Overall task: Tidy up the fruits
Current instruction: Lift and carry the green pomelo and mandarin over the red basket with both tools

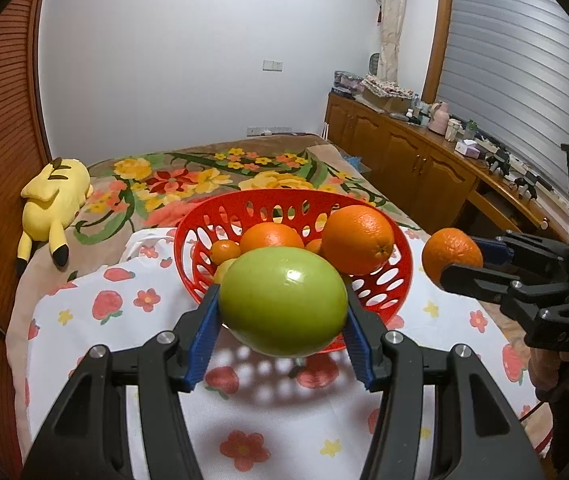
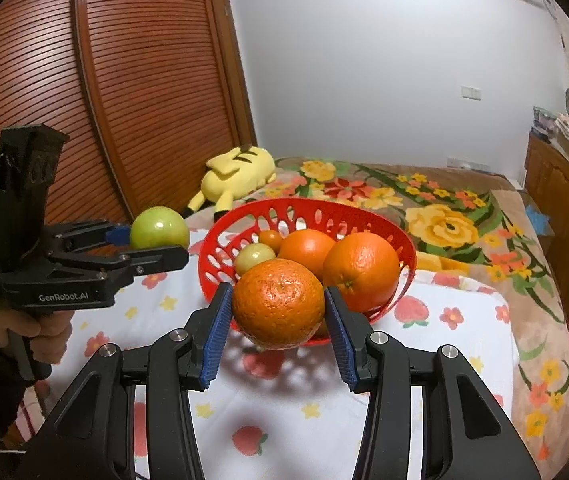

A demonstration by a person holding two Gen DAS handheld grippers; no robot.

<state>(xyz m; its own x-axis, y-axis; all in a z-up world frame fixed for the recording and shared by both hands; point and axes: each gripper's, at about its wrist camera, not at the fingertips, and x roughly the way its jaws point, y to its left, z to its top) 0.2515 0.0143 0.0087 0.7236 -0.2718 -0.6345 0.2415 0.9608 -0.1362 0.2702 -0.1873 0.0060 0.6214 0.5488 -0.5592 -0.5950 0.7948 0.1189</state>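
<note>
currently a green apple is clamped between the blue pads of the left gripper, whose jaws are spread about as wide as the fruit. it is held in the air just in front of a red basket, above the near part of a white cloth printed with strawberries. a mandarin is gripped the same way by the right gripper, with its pads pressed on both sides, and it too is held off the cloth, at the basket's near rim. seen from the left wrist, the mandarin is carried to the right of the basket; seen from the right wrist, the apple is carried to the left of it. inside the basket two large oranges are seen, with a small orange fruit and a pale yellow-green one behind them. the cloth is laid over a flowered blanket on a bed, and a yellow plush is lying near the bed's far left edge, beside a wooden slatted door.
</note>
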